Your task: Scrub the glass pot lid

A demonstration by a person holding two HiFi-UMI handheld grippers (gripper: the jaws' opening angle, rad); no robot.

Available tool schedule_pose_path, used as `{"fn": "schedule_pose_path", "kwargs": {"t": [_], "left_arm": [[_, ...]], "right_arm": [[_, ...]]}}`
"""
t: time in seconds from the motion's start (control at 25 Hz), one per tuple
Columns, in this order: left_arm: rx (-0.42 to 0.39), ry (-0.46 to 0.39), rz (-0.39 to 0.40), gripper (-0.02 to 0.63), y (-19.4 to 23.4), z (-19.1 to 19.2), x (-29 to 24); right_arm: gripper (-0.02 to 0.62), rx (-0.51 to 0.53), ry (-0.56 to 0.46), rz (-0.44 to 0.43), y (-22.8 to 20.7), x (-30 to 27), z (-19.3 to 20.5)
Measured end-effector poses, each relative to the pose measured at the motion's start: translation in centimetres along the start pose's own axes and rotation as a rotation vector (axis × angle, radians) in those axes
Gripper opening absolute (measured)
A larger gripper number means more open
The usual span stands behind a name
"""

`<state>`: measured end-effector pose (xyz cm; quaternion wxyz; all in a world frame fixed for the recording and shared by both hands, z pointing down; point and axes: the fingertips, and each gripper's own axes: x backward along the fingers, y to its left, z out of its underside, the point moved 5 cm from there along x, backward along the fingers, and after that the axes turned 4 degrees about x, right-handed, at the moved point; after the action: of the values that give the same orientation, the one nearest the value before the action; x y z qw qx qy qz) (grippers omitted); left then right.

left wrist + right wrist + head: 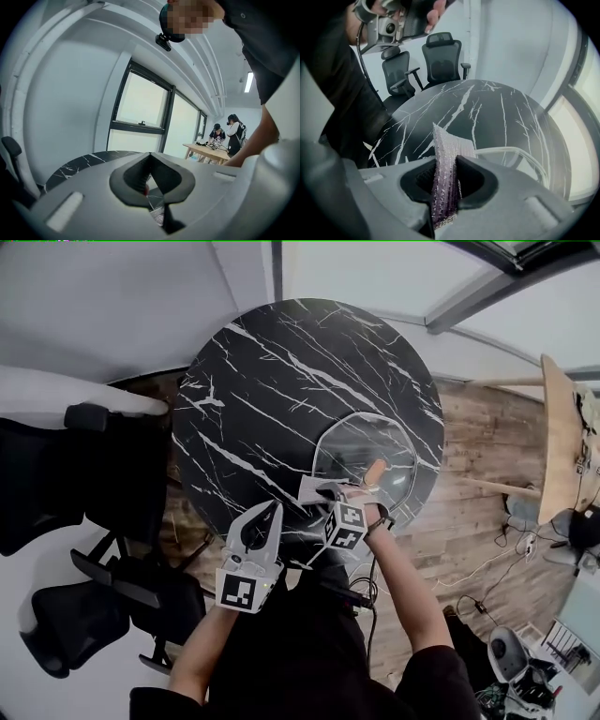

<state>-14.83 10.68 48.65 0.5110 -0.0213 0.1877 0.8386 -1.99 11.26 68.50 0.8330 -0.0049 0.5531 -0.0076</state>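
Right gripper jaws clamp a sparkly scouring cloth at the glass pot lid, lower centre; left gripper jaws closed, empty. Scrubbing appears unfinished.

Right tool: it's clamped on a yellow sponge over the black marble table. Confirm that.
Not a yellow sponge: the right gripper view shows the right tool clamped on a glittery pale-purple scrubbing cloth, over the black marble table.

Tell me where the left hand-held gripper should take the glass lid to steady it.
Probably the left rim of the glass lid, approached low from the left: the lid lies flat on the table, and the right hand-held gripper with the scrub cloth crowds the near edge.
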Motion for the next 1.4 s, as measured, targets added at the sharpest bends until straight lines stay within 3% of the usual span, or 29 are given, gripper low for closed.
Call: {"fn": "schedule_pose_path", "kwargs": {"t": [0.28, 0.64, 0.84, 1.12, 1.28, 1.4], "left_arm": [[-0.011, -0.002, 0.029, 0.003, -1.5, 0.0, -0.9], [-0.016, 0.014, 0.09, 0.003, -3.5, 0.4, -2.1], [-0.019, 0.024, 0.135, 0.003, -4.6, 0.6, -2.7], [-0.026, 0.033, 0.179, 0.003, -5.9, 0.1, -3.7], [-0.021, 0.038, 0.208, 0.003, -6.6, -0.4, -4.2], [-0.027, 0.047, 0.234, 0.003, -7.1, -0.6, -4.7]], "right_arm": [[0.08, -0.022, -0.025, 0.006, 2.9, 0.1, 1.2], [0.077, -0.216, -0.071, -0.013, 6.6, 0.6, 3.0], [0.075, -0.428, -0.209, -0.044, 7.4, 1.3, 4.0], [0.074, -0.536, -0.315, -0.053, 6.9, 2.4, 4.6], [0.071, -0.769, -0.44, -0.165, 5.9, 4.2, 4.8], [0.071, -0.804, -0.523, -0.126, 5.6, 6.0, 5.0]]}}
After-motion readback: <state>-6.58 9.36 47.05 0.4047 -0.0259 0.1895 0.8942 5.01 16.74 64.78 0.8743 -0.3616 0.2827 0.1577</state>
